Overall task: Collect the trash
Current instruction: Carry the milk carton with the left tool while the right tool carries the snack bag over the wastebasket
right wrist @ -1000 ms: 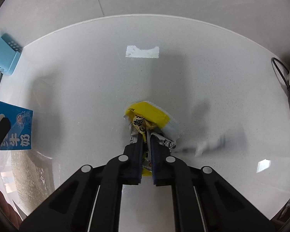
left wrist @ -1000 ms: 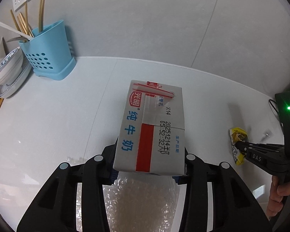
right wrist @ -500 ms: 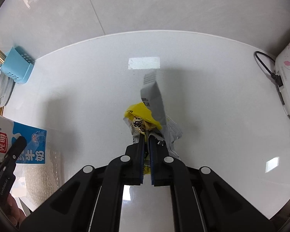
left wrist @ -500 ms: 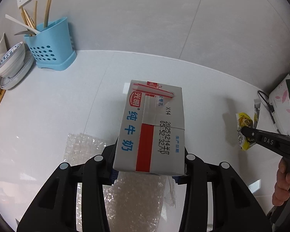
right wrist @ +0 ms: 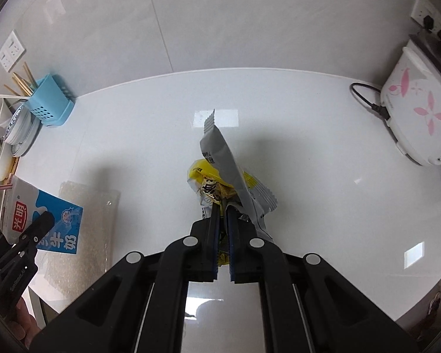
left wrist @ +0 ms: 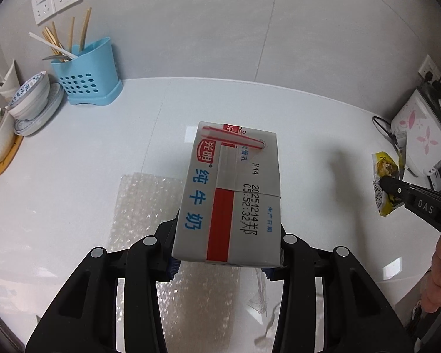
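A grey, red and blue milk carton [left wrist: 230,194] with a red-striped straw is lifted off the white counter [left wrist: 82,158]; my left gripper [left wrist: 223,253] is shut on its lower end. From the right wrist view the same milk carton [right wrist: 44,217] shows at the left edge in the left gripper [right wrist: 41,223]. My right gripper [right wrist: 223,214] is shut on a bunch of wrappers [right wrist: 220,176], one yellow and one grey, held above the counter. In the left wrist view the wrappers [left wrist: 386,182] hang from the right gripper [left wrist: 386,182] at the right.
A sheet of bubble wrap [left wrist: 144,206] lies on the counter under the carton. A blue utensil holder [left wrist: 85,73] and stacked bowls [left wrist: 29,103] stand at the back left. A white appliance with pink flowers [right wrist: 414,103] and its black cord [right wrist: 367,100] sit at the right.
Both grippers have risen from the counter with their loads, so more of the counter and wall shows. The wrappers left the surface, and a grey wrapper now sticks up from the bunch.
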Available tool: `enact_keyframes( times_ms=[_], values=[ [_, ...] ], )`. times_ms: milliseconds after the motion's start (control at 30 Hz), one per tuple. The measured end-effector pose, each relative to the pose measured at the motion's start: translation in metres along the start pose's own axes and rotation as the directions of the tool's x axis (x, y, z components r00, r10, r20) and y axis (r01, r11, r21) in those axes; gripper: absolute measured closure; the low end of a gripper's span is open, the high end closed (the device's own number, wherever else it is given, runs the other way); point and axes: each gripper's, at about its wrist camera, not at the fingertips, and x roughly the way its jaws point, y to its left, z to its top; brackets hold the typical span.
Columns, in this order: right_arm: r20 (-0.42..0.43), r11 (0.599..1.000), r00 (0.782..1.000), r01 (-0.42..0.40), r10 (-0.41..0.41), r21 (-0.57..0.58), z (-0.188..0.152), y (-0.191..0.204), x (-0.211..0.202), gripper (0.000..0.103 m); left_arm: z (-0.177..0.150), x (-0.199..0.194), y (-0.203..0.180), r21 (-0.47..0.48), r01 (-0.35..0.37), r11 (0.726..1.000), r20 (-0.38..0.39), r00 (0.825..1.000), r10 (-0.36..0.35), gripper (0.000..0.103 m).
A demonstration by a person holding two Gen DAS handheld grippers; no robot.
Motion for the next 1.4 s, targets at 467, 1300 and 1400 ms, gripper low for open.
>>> enact_keyframes(
  times_ms=[467, 1300, 1400],
  values=[
    [0.085, 1.000, 0.996, -0.003, 0.004, -0.003, -0.066, 0.002, -0.071, 0.099, -0.041, -0.070, -0.011, 0.038, 0.028, 0.999, 0.034, 0.999, -0.029, 0.062],
    [0.147, 0.999, 0.988, -0.046, 0.048, -0.016, -0.165, 0.024, -0.134, 0.098, -0.134, -0.143, 0.007, 0.046, 0.090, 0.995, 0.011, 0.996, -0.091, 0.063],
    [0.160, 0.998, 0.985, -0.051, 0.056, -0.037, -0.176, 0.029, -0.142, 0.099, -0.144, -0.147, 0.010, 0.047, 0.094, 0.994, 0.010, 0.995, -0.095, 0.063]
  ],
)
